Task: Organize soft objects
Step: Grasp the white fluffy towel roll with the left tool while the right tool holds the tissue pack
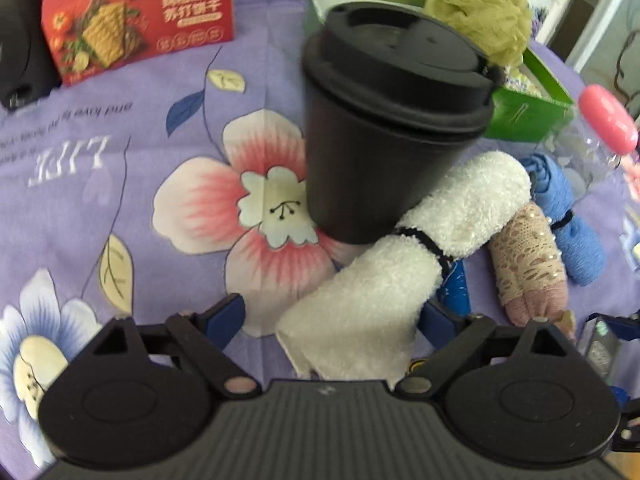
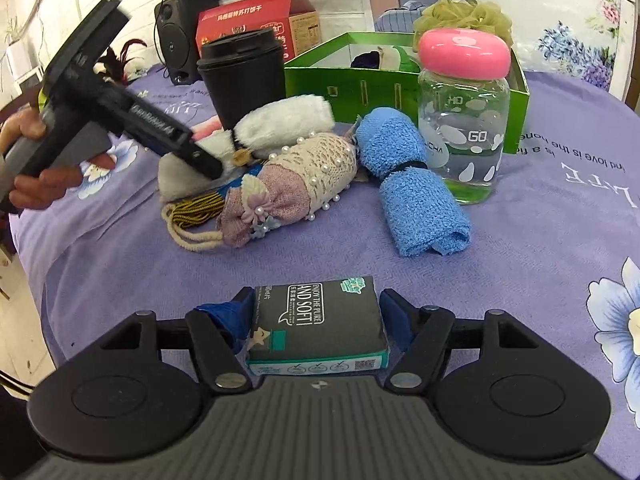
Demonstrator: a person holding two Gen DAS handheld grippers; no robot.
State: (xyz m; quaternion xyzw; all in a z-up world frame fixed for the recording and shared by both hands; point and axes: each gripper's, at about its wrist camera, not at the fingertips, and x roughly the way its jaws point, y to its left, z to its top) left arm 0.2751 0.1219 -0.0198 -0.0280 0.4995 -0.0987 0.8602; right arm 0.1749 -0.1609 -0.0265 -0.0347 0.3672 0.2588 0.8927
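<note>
The right gripper (image 2: 318, 320) clamps a dark tissue pack (image 2: 318, 320) between its pads, nearest the camera. The left gripper (image 1: 332, 314) stands wide open astride the near end of the white rolled towel (image 1: 404, 260), not pressing it. That towel leans against the black cup (image 1: 384, 120); just beyond the cup sits the green box (image 2: 360, 80).

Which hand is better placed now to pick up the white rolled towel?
Left. The left gripper is open around the white rolled towel. The right gripper already has the tissue pack between its fingers.
</note>
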